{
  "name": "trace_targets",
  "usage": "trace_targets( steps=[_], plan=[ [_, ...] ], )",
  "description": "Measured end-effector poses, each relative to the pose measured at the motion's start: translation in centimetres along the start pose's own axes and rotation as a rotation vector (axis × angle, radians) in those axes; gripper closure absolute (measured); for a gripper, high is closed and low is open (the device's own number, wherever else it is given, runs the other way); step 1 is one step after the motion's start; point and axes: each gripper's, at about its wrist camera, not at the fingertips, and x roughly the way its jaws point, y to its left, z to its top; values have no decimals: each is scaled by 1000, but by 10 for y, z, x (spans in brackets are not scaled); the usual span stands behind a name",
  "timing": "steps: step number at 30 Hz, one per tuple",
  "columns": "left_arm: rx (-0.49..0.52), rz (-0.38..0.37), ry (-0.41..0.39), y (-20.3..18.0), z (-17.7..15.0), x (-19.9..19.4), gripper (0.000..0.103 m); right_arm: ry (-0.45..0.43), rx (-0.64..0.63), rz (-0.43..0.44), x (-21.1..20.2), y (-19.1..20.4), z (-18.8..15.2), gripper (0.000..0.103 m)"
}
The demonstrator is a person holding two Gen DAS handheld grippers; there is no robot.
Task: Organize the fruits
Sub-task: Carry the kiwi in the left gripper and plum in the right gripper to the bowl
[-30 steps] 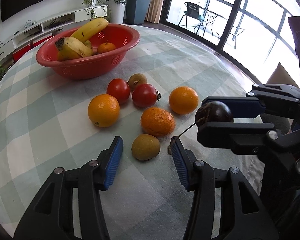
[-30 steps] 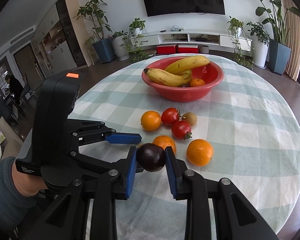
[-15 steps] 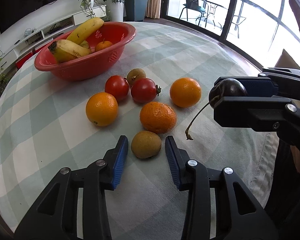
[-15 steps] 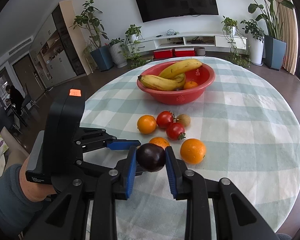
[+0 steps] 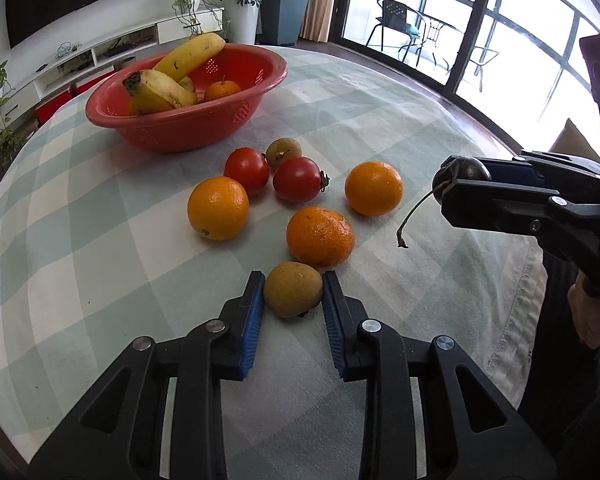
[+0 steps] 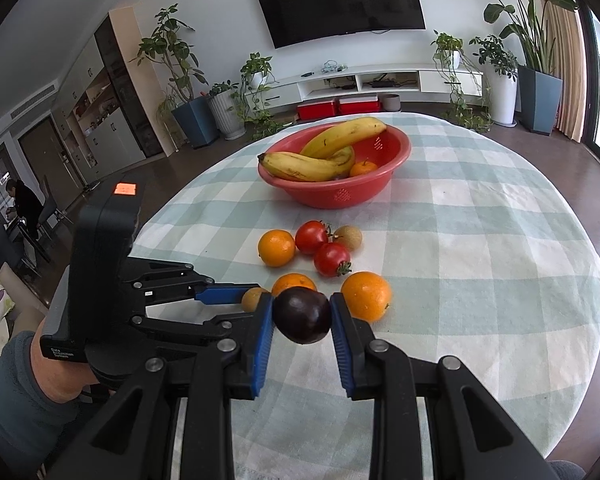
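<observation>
On a checked tablecloth (image 5: 80, 240) in a plant-filled living room, the left gripper (image 5: 293, 294) is pinching a brown fruit (image 5: 293, 289); the right gripper (image 6: 302, 316) is clamping a dark plum (image 6: 302, 315).

Just past the left jaws a mandarin (image 5: 320, 235) blocks the way, touching the brown fruit (image 5: 293, 289) between them. Bare tabletop (image 5: 100, 264) lies open left of these jaws.
</observation>
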Motion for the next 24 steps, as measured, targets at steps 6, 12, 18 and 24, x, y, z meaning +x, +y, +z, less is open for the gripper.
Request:
trace_targets(
  steps=[6, 12, 18, 24],
  plan=[
    [-55, -9, -37, 3, -5, -18, 76, -3, 12, -2, 1, -6, 0, 73],
    [-119, -21, -128, 18, 11, -53, 76, -26, 7, -11, -1, -14, 14, 73],
    [-123, 40, -195, 51, 53, -78, 76, -95, -29, -24, -9, -18, 56, 73],
    [-127, 88, -231, 89, 109, -85, 76, -121, -77, -44, 10, -22, 108, 73]
  ],
)
